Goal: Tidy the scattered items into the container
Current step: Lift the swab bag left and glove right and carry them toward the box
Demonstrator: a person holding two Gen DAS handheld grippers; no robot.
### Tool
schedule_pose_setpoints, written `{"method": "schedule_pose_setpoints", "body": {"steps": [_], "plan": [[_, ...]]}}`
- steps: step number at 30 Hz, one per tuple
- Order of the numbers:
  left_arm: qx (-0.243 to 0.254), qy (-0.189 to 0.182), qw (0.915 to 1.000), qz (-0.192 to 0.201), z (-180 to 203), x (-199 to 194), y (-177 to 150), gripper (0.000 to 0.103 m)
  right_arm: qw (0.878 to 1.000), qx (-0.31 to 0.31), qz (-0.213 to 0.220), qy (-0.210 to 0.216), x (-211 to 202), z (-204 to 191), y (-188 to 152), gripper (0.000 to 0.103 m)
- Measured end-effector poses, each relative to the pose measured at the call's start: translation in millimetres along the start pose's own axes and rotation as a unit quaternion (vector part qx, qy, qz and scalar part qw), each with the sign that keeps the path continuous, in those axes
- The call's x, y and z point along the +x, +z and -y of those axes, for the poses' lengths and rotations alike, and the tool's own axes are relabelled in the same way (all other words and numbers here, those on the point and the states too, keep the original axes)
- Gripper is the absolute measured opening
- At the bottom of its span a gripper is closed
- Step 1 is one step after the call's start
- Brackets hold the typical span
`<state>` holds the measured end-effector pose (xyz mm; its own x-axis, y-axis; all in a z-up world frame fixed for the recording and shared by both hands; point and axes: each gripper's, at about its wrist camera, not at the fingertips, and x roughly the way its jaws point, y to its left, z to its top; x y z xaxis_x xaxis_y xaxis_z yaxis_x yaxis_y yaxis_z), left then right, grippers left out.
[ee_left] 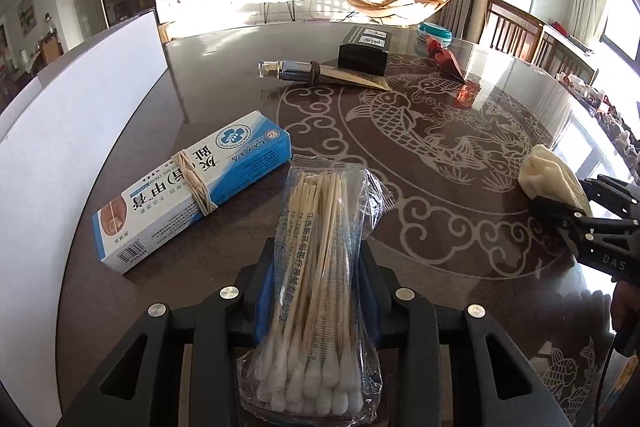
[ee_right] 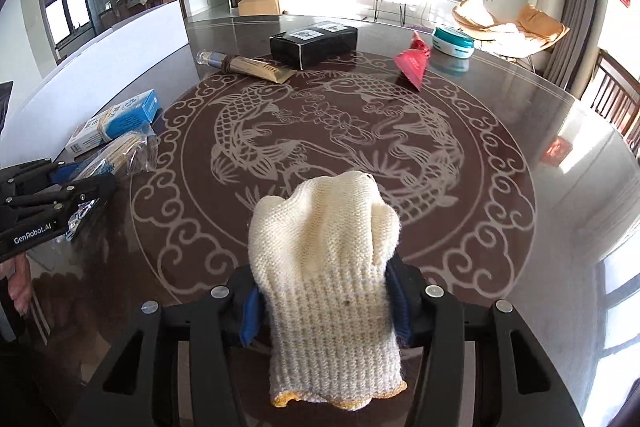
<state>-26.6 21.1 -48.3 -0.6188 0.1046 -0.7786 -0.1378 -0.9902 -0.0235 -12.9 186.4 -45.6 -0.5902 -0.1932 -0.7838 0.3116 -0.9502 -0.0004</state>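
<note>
Left wrist view shows the left gripper [ee_left: 316, 291] with its blue pads closed against both sides of a clear packet of cotton swabs [ee_left: 320, 267], the packet running from six o'clock up toward twelve, its far end resting on or just above the dark glass table [ee_left: 460, 267]; I cannot tell which. At nine o'clock of the packet lies a blue-and-white ointment box [ee_left: 192, 187] bound with a rubber band, just beside it. Right wrist view shows the right gripper [ee_right: 324, 307] closed partway on the cuff end of a cream knitted work glove [ee_right: 324, 259], the glove's fingers flopping forward toward twelve o'clock. Its blue pads [ee_right: 250, 319] dent the knit, so the hold looks firm. The white container [ee_left: 80, 131] stands at the table's edge, at ten o'clock in the left view, well apart from the glove. To do this step well, I judge that each load should be lifted clear of the table before swinging toward the white wall, the swabs going first since they are nearer, and kept level so the slick packet does not slide. Release only once past the rim. A gold tube [ee_left: 320, 73], a black box [ee_left: 362, 57], a red packet [ee_right: 412, 61] and a teal tin [ee_right: 454, 43] wait near twelve o'clock.
</note>
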Motion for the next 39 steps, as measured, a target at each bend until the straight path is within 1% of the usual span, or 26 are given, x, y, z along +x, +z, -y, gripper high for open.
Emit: {"method": "schedule_pose_setpoints", "body": {"steps": [1, 2, 3, 4, 6, 7, 8, 9, 11, 27, 29, 31, 32, 34, 36, 39], "plan": [[0.006, -0.001, 1.0000, -0.002, 3.5, 1.3, 0.5, 0.058, 1.000, 0.006, -0.002, -0.006, -3.0, 4.2, -3.3, 0.063], [0.015, 0.009, 0.9998, -0.007, 7.5, 3.5, 0.3, 0.077, 1.000, 0.011, -0.006, -0.011, -2.7, 5.0, -3.6, 0.080], [0.016, 0.020, 0.9996, -0.010, 8.6, 5.1, 0.6, 0.083, 1.000, 0.015, -0.014, -0.016, -0.5, 5.7, -4.0, 0.088], [0.008, 0.018, 0.9997, -0.014, 5.9, 6.4, 0.8, 0.085, 0.999, 0.016, -0.019, -0.020, 0.5, 7.8, -6.5, 0.096], [-0.003, 0.013, 0.9998, -0.015, 1.1, 7.6, 1.5, 0.086, 0.999, 0.021, -0.020, -0.020, 0.0, 9.7, -7.4, 0.097], [0.002, 0.015, 0.9998, -0.017, 3.0, 8.6, 1.7, 0.091, 0.999, 0.021, -0.020, -0.021, 0.2, 11.2, -7.0, 0.098], [0.007, 0.015, 0.9996, -0.021, 5.2, 10.5, 1.8, 0.100, 0.999, 0.022, -0.022, -0.023, 0.2, 12.2, -7.3, 0.101], [0.009, 0.015, 0.9995, -0.027, 6.6, 12.5, 2.5, 0.103, 0.999, 0.025, -0.025, -0.024, 1.5, 13.6, -7.1, 0.103], [0.008, 0.011, 0.9994, -0.030, 6.2, 13.9, 3.5, 0.103, 0.999, 0.026, -0.026, -0.024, 2.9, 12.7, -6.4, 0.103], [0.006, 0.013, 0.9995, -0.028, 8.2, 13.1, 1.7, 0.103, 0.999, 0.026, -0.025, -0.024, 2.4, 12.6, -6.6, 0.103], [0.009, 0.010, 0.9994, -0.033, 7.9, 13.8, 2.8, 0.103, 0.999, 0.026, -0.026, -0.024, 2.1, 12.8, -6.7, 0.103], [0.019, 0.001, 0.9986, -0.049, 7.4, 14.7, 5.3, 0.103, 0.999, 0.025, -0.025, -0.020, 1.9, 13.2, -6.7, 0.103], [0.029, -0.005, 0.9976, -0.062, 7.4, 15.5, 7.2, 0.103, 0.999, 0.012, -0.033, -0.013, 2.1, 12.9, -5.5, 0.103], [0.044, -0.014, 0.9948, -0.091, 7.6, 17.4, 11.0, 0.103, 0.997, -0.009, -0.073, 0.005, 5.3, 14.9, 2.0, 0.103], [0.052, -0.018, 0.9925, -0.109, 9.0, 19.0, 13.2, 0.103, 0.994, -0.011, -0.110, 0.019, 7.8, 18.5, 9.9, 0.103], [0.070, -0.019, 0.9912, -0.111, 15.5, 18.7, 14.2, 0.103, 0.992, -0.016, -0.117, 0.036, 4.5, 20.3, 19.7, 0.103]]}}
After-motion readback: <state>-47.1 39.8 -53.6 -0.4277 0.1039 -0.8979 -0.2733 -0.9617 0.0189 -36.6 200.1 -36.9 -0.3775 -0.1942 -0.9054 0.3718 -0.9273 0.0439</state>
